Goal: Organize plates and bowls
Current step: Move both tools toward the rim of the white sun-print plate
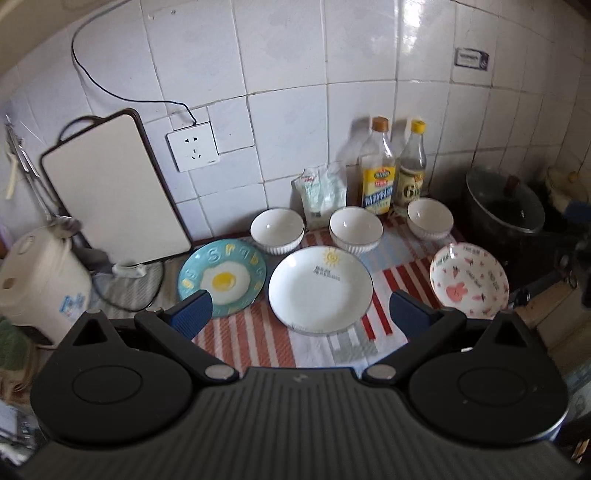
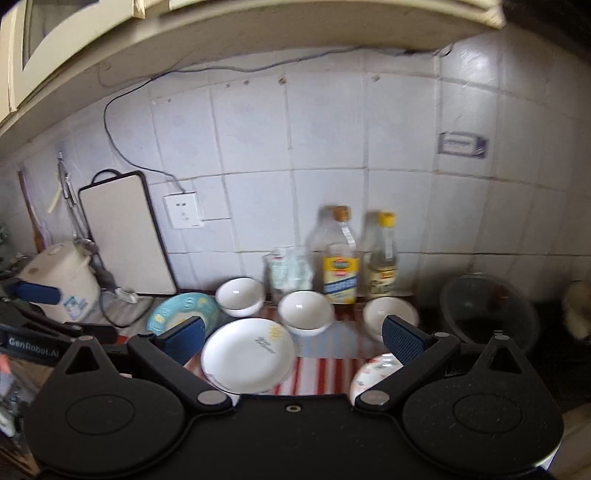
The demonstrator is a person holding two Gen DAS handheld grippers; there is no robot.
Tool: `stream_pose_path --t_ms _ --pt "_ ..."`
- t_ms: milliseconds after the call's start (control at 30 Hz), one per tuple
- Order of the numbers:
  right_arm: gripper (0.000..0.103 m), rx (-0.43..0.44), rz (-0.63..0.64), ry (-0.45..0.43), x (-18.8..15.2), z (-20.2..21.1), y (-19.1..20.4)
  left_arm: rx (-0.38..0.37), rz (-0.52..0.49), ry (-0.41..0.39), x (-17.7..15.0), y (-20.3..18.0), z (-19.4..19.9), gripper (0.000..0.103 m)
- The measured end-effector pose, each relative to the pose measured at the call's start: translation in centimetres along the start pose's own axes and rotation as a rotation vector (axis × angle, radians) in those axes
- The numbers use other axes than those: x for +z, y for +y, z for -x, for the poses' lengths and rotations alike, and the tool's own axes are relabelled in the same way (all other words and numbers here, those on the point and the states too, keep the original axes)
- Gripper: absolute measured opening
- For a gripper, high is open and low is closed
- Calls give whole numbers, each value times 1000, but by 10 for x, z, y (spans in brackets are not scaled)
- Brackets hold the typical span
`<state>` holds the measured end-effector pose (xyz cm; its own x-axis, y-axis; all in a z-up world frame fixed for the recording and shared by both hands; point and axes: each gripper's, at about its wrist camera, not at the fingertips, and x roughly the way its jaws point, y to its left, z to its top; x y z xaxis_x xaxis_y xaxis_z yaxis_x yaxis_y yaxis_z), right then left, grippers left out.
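On a striped cloth [image 1: 255, 339] lie a teal fried-egg plate [image 1: 221, 277], a white sun plate [image 1: 320, 290] and a pink rabbit-print plate [image 1: 469, 280]. Behind them stand three white ribbed bowls [image 1: 277, 229] [image 1: 355, 229] [image 1: 430, 218]. My left gripper [image 1: 301, 310] hovers open above the near edge of the white plate, holding nothing. My right gripper [image 2: 291, 338] is open too, higher up, with the white sun plate [image 2: 247, 354] between its fingers' lines of sight. The rabbit plate [image 2: 373, 373] sits partly behind its right finger. The teal plate [image 2: 177, 310] and bowls [image 2: 239, 295] [image 2: 306, 312] [image 2: 384, 312] show beyond.
A cutting board [image 1: 114, 192] leans on the tiled wall at left beside a white kettle [image 1: 40, 280] with a cord. Two bottles [image 1: 378, 170] [image 1: 410, 170] and a bag [image 1: 323, 194] stand at the back. A lidded dark pot [image 1: 506, 203] sits right. A cabinet [image 2: 221, 33] overhangs.
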<state>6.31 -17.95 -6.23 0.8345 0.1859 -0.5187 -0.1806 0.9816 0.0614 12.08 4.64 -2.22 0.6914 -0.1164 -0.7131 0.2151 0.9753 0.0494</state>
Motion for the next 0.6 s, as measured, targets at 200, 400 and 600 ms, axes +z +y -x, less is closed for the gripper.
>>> stream_pose_path --t_ms 200,400,600 --pt "102 55 -32 80 -20 -80 4 -52 11 19 -2 32 -75 103" --pt "96 54 -27 116 -59 -151 13 -62 -15 84 -17 44 -160 97" --pt "92 66 -74 160 -90 -218 12 -86 72 210 -36 58 -247 79"
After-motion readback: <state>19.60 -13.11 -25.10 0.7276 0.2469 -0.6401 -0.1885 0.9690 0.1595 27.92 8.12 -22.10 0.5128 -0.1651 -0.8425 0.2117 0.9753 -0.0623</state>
